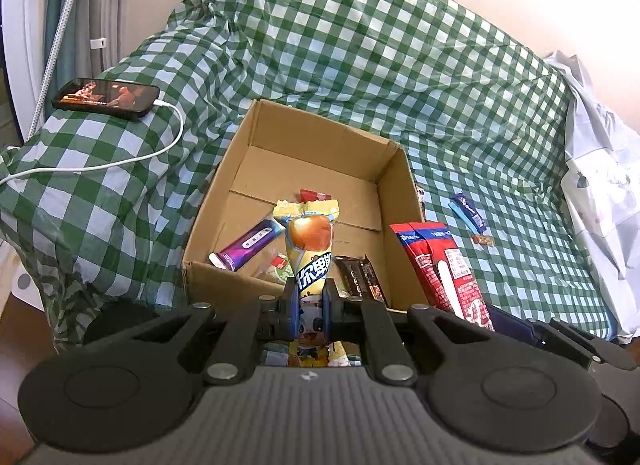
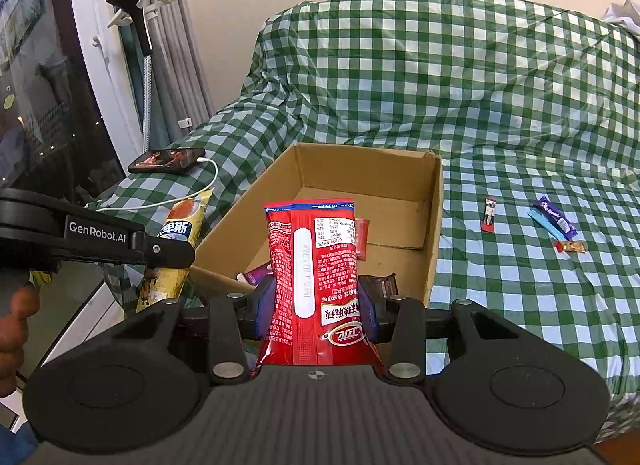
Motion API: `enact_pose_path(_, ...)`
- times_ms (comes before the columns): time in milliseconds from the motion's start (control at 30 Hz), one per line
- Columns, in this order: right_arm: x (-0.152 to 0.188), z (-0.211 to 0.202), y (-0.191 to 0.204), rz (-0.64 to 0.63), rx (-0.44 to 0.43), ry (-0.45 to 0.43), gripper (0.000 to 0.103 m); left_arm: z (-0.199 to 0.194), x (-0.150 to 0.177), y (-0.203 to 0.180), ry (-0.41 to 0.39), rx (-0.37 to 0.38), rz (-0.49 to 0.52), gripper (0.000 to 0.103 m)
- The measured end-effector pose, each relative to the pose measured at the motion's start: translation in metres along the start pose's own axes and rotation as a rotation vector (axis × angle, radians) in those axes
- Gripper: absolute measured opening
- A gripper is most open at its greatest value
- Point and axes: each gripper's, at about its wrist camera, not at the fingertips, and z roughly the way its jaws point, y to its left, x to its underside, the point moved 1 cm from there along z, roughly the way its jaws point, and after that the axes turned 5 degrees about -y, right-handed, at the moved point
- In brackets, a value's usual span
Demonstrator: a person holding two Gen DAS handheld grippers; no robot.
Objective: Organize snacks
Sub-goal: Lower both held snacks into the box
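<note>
From the left wrist we see our left tool (image 1: 309, 311) clamped on a yellow snack packet (image 1: 310, 265), its free end reaching over the near rim of the cardboard box (image 1: 394, 181), which we judge is where it should drop. A purple bar (image 1: 248, 243) and a dark wrapper (image 1: 362, 279) already lie inside.

From the right wrist, our right tool (image 2: 316, 307) grips a red snack bag (image 2: 314, 261), likewise aimed at the box. Several small bars (image 2: 554, 219) remain loose on the checked sofa cover (image 2: 500, 105), well apart from the box. A phone (image 2: 168, 160) charges on the armrest.
</note>
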Motion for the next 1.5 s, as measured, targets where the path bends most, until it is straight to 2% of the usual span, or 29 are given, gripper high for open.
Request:
enact_pose_path(900, -0.004, 0.033, -0.006, -0.003, 0.011, 0.056, 0.045, 0.036, -0.016, 0.003, 0.033, -0.010, -0.030, 0.012)
enact_pose_path(1500, -0.020, 0.089, -0.035, 0.051, 0.044, 0.088, 0.045, 0.109, -0.056, -0.003, 0.069, -0.014, -0.053, 0.012)
